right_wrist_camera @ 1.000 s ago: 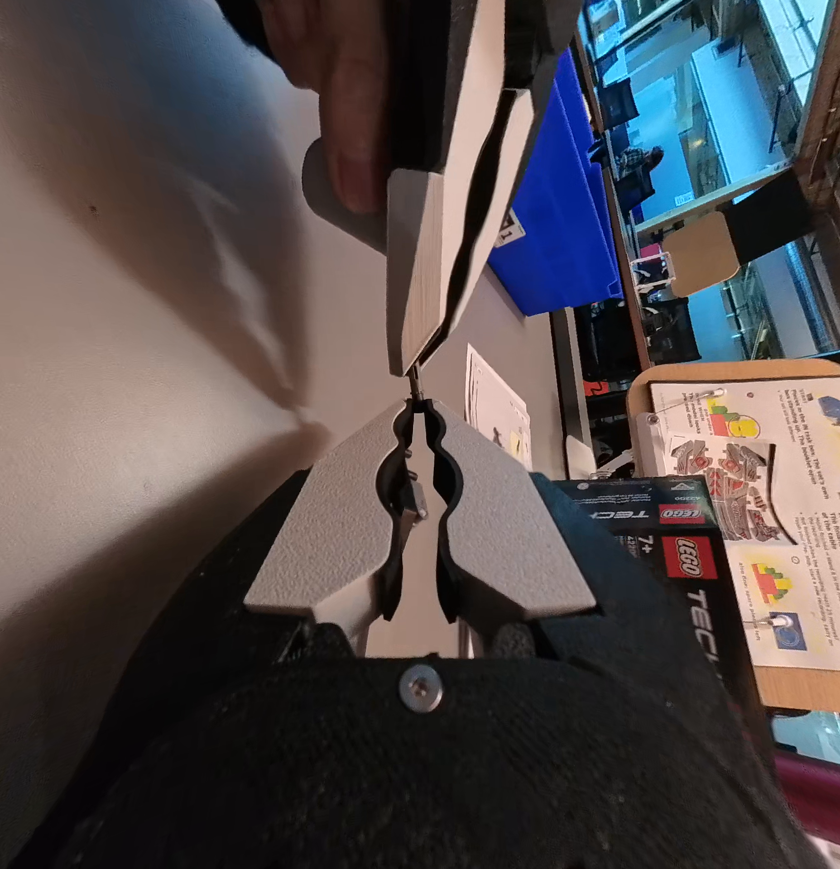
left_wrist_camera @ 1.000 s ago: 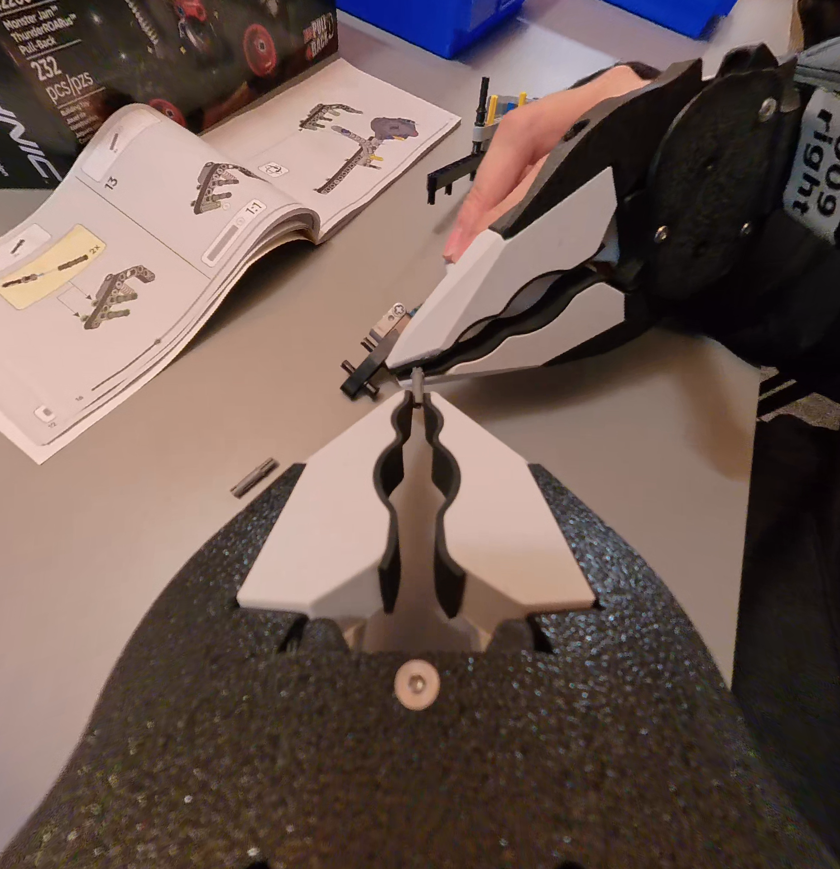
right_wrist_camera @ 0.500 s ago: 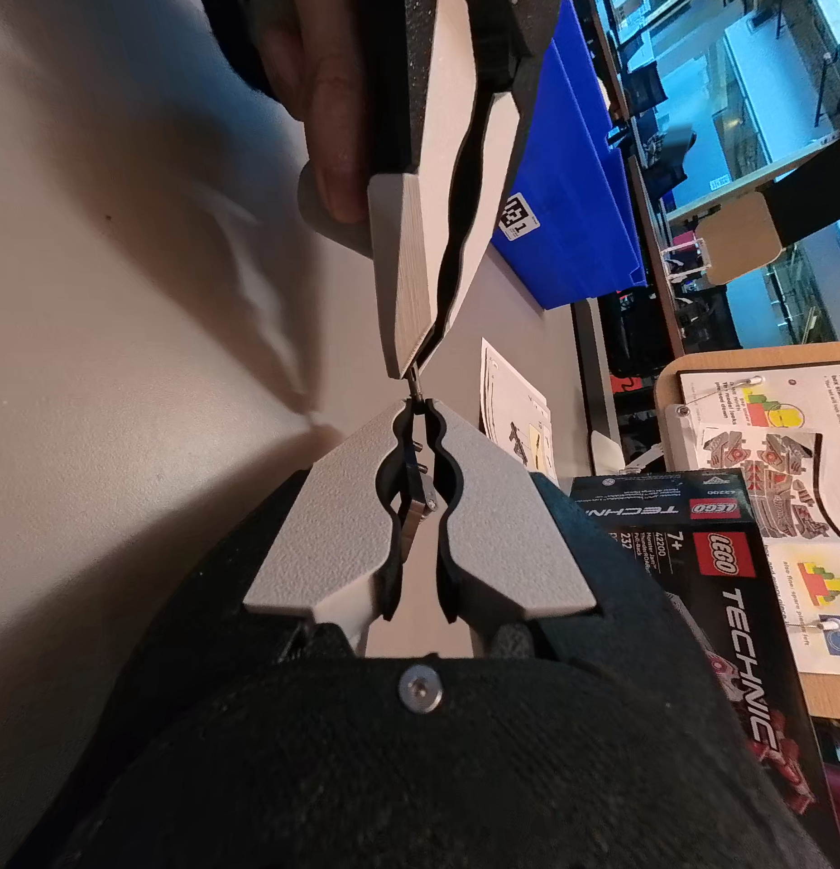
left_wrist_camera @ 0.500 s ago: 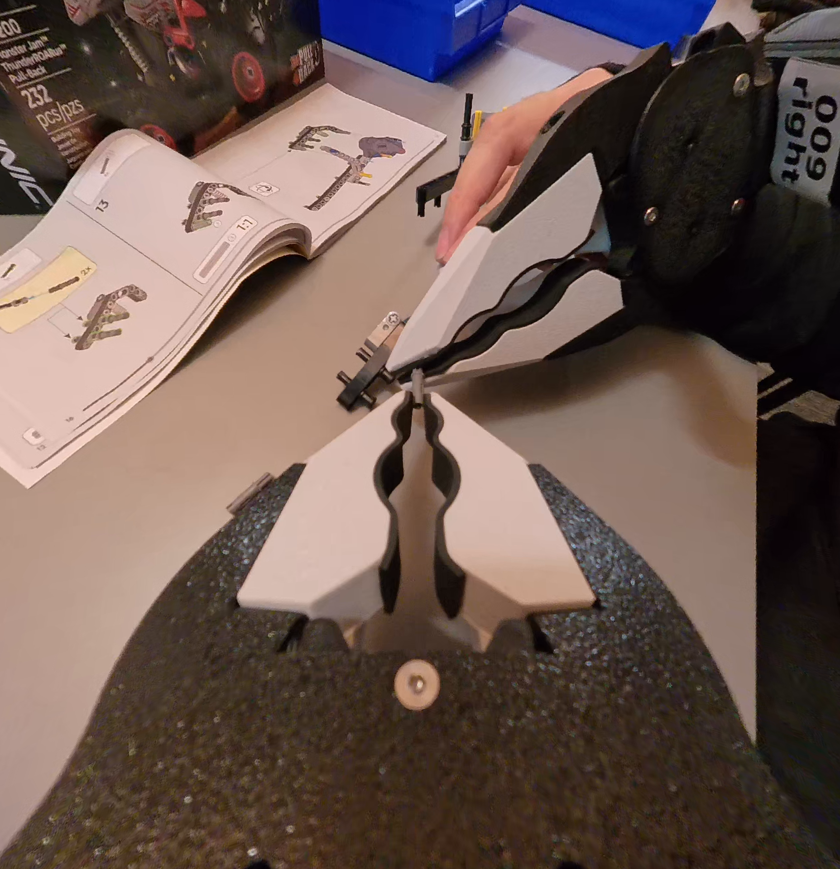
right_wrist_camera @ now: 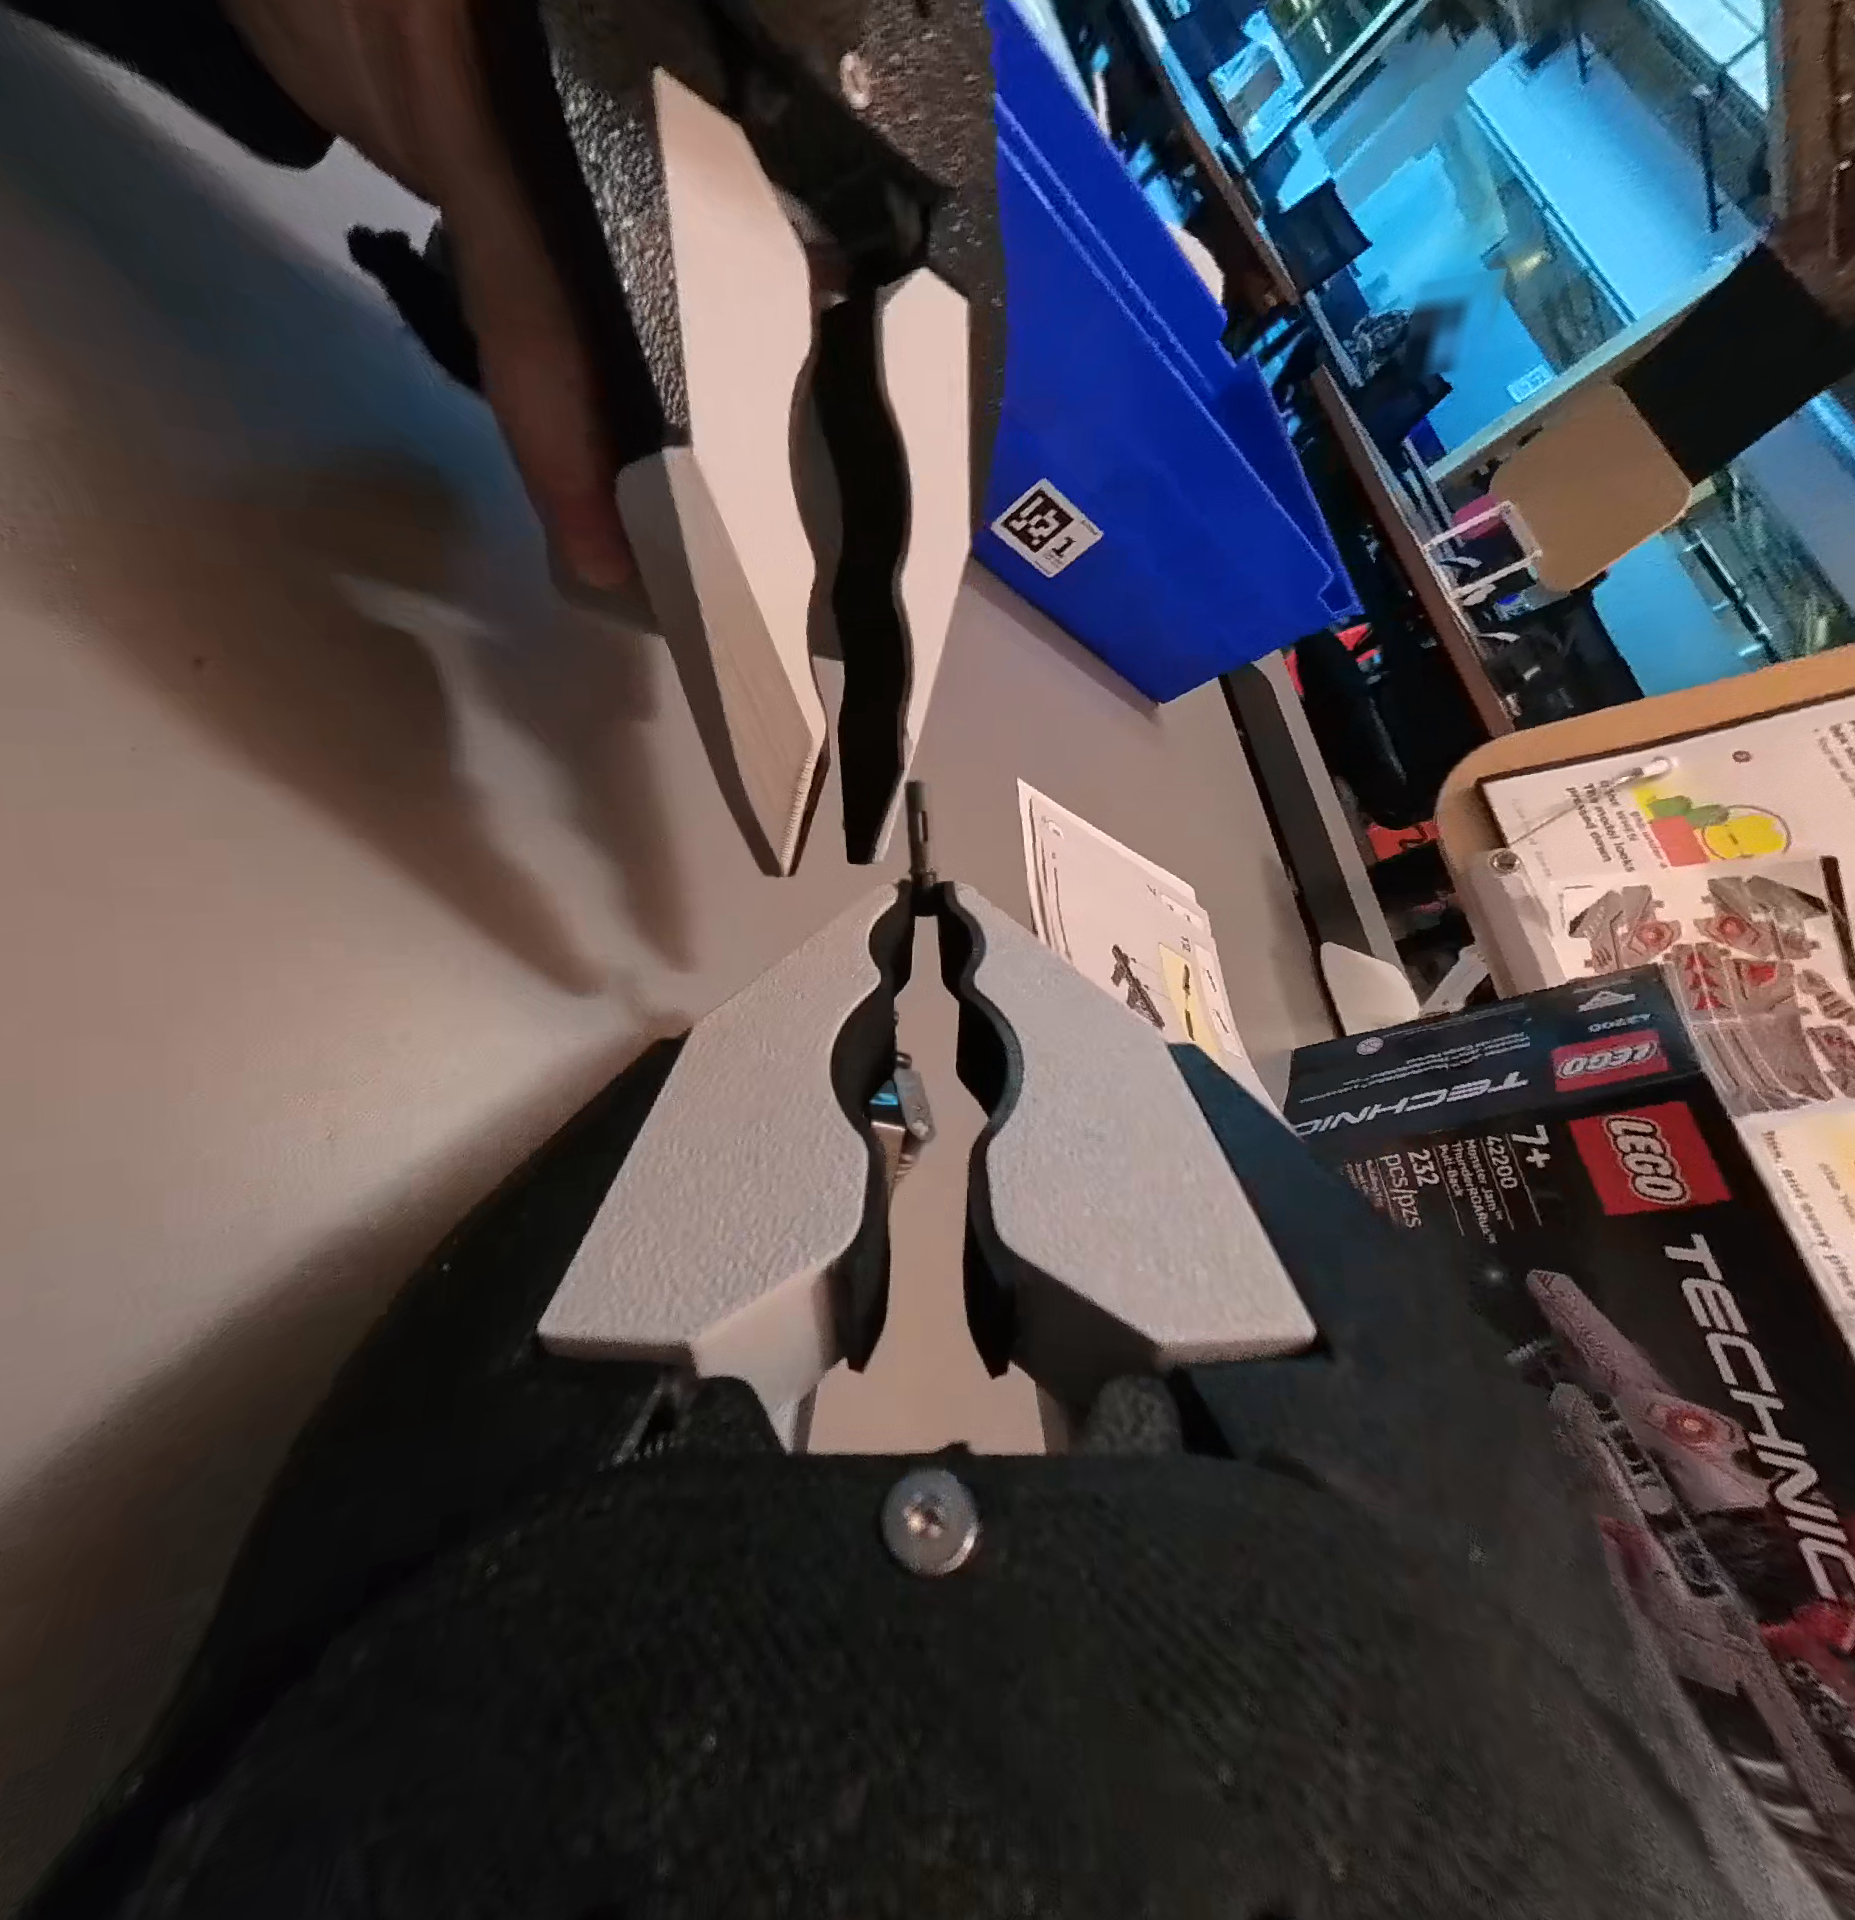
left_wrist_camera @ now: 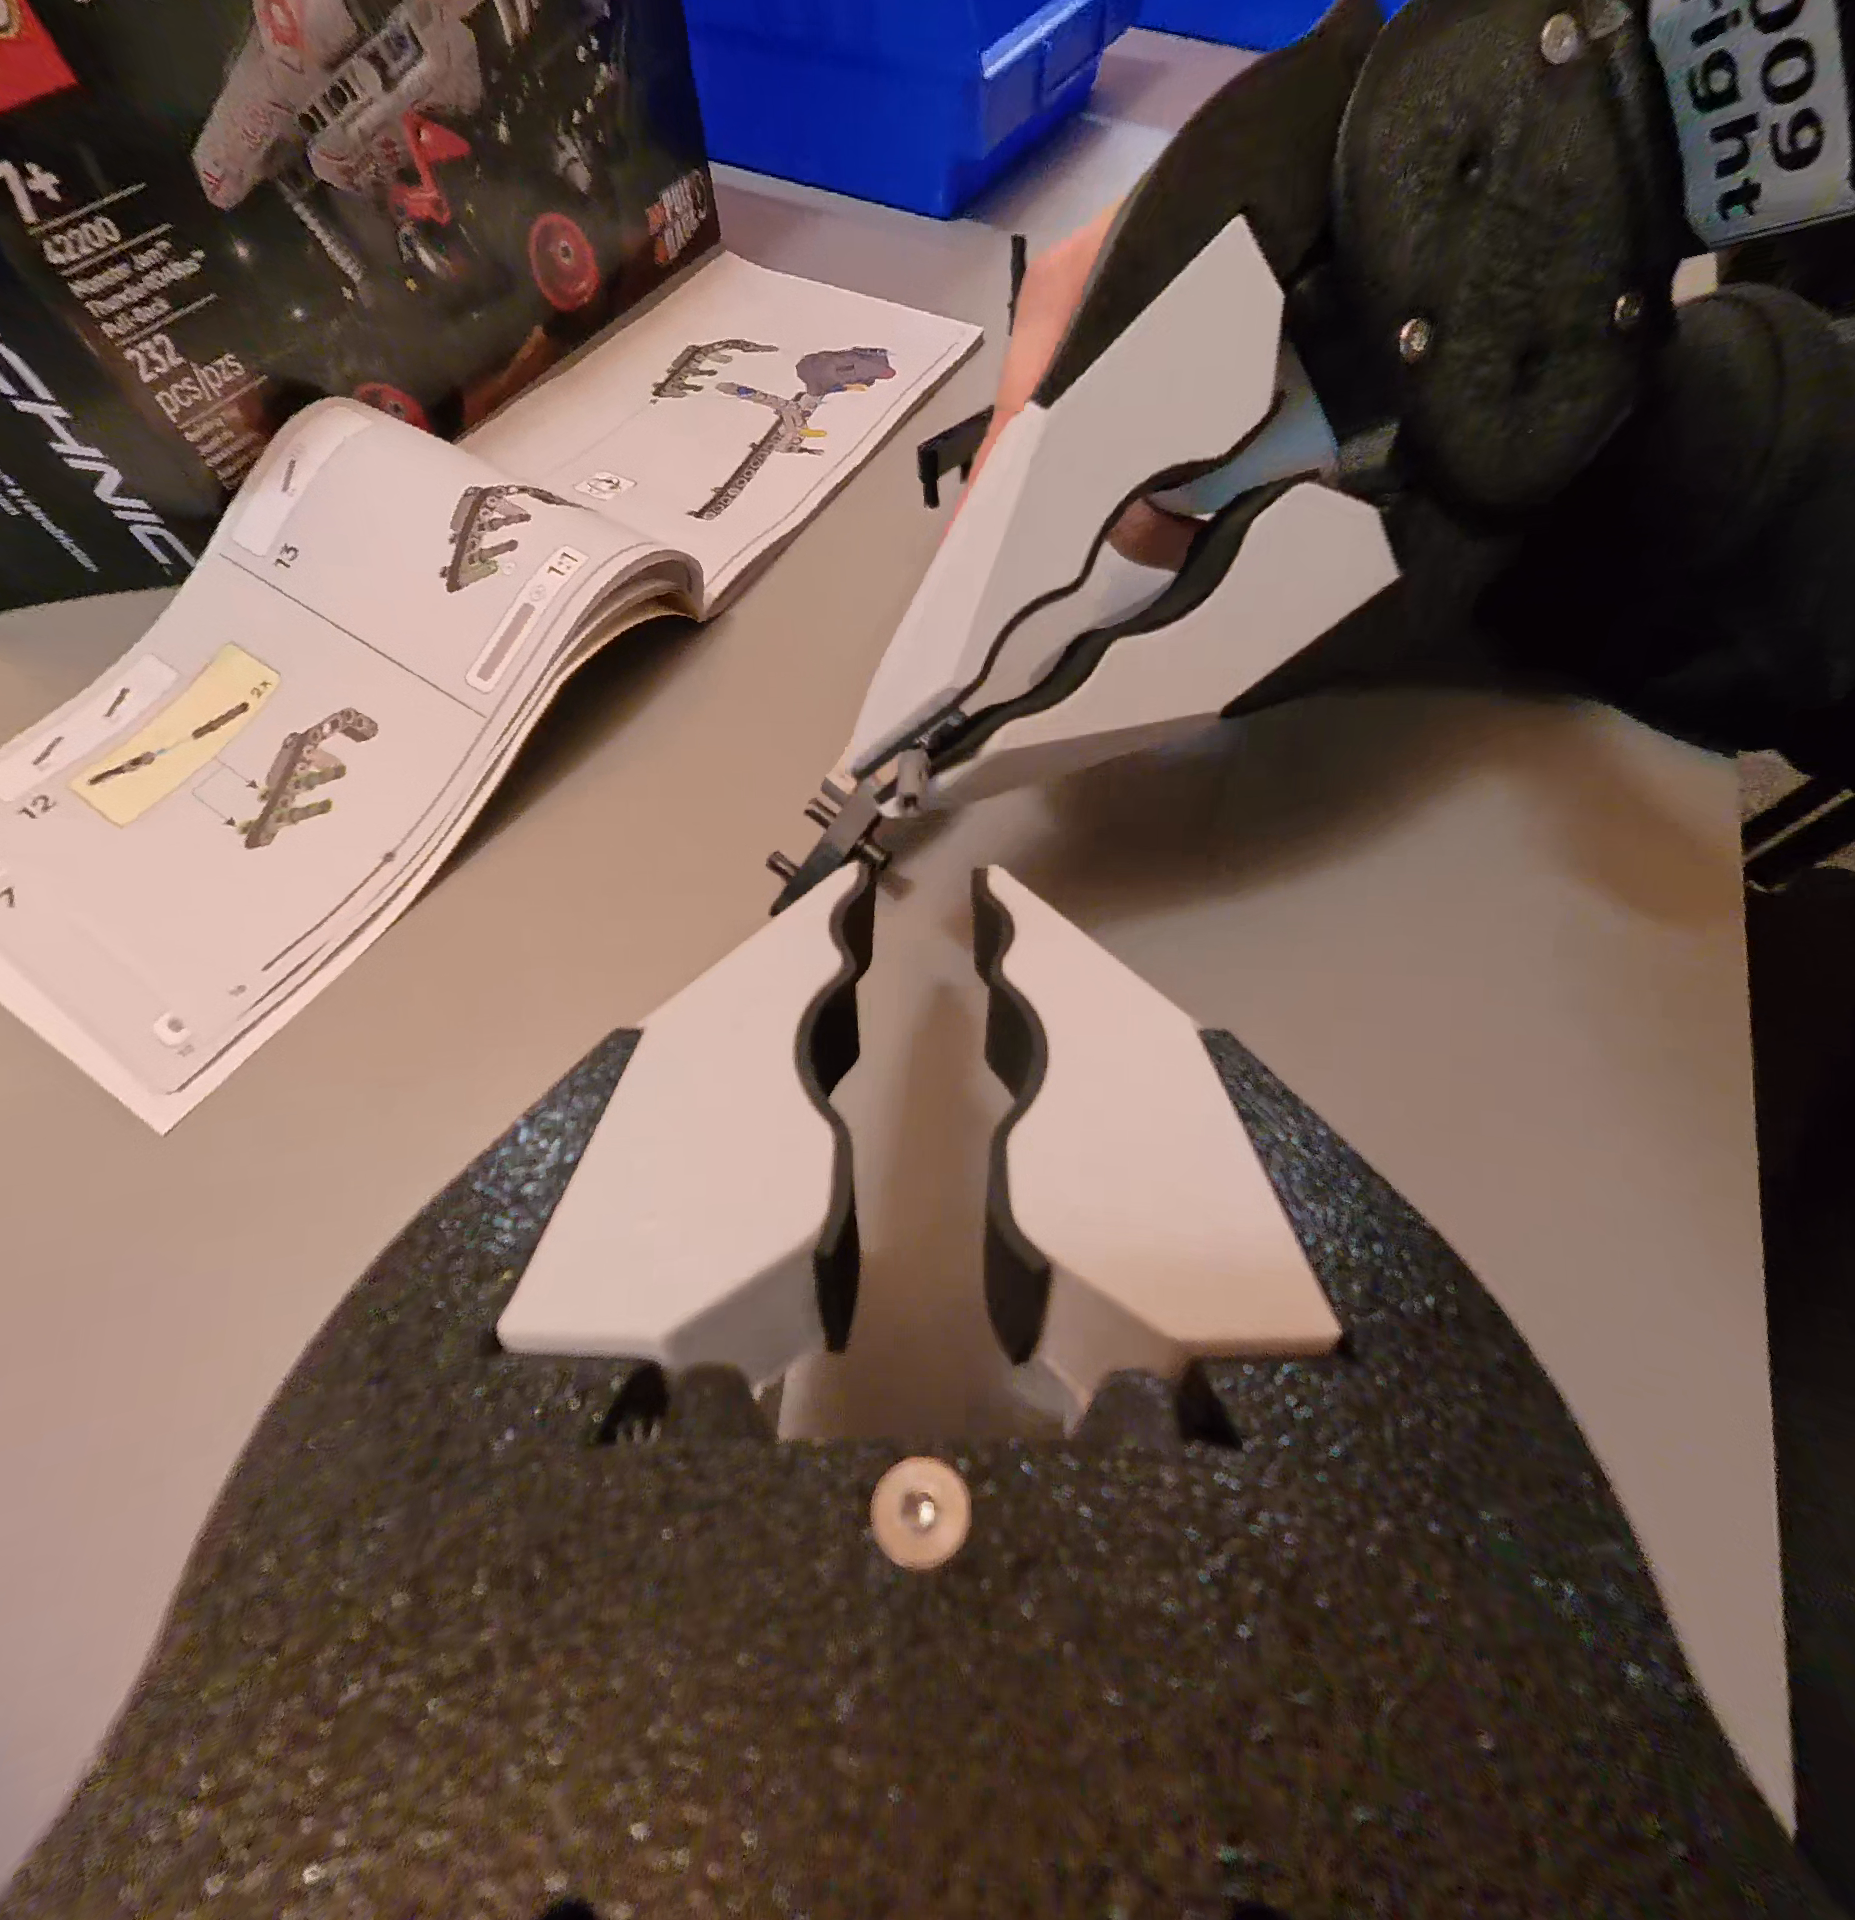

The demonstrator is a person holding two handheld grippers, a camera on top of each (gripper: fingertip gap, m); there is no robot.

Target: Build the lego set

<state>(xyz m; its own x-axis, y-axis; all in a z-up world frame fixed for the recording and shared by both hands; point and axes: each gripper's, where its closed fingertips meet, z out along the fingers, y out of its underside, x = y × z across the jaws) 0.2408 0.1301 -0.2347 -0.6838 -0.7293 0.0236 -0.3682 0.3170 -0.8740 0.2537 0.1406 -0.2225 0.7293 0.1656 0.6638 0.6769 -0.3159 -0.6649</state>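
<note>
Pin (right_wrist_camera: 919, 831) sticking out past your right gripper (right_wrist_camera: 925, 902), long axis running straight on from the fingers and aimed at the gap of your left gripper (left_wrist_camera: 928, 878). Right gripper is pinching shut on a small black-and-grey lego sub-assembly (left_wrist_camera: 861, 821); in the left wrist view that piece is hanging just beyond the left fingertips, slanting down toward the counter (left_wrist_camera: 1318, 935), and whether it is touching the left-hand tip I cannot tell. A grey-and-blue part of it is showing between the right fingers.

Left gripper is standing part-open and holding nothing. From the right wrist view it is pointing back at you, tip to tip, with the pin just beside its nearer finger and not between the two.

Judgement: the coming move is turning on lining the pin's axis with that gap; the left gripper is the nearer, so you are likely re-gripping there.

Instruction booklet (left_wrist_camera: 383, 665) is lying open to the left, well apart, the set's box (left_wrist_camera: 227, 208) behind it.
</note>
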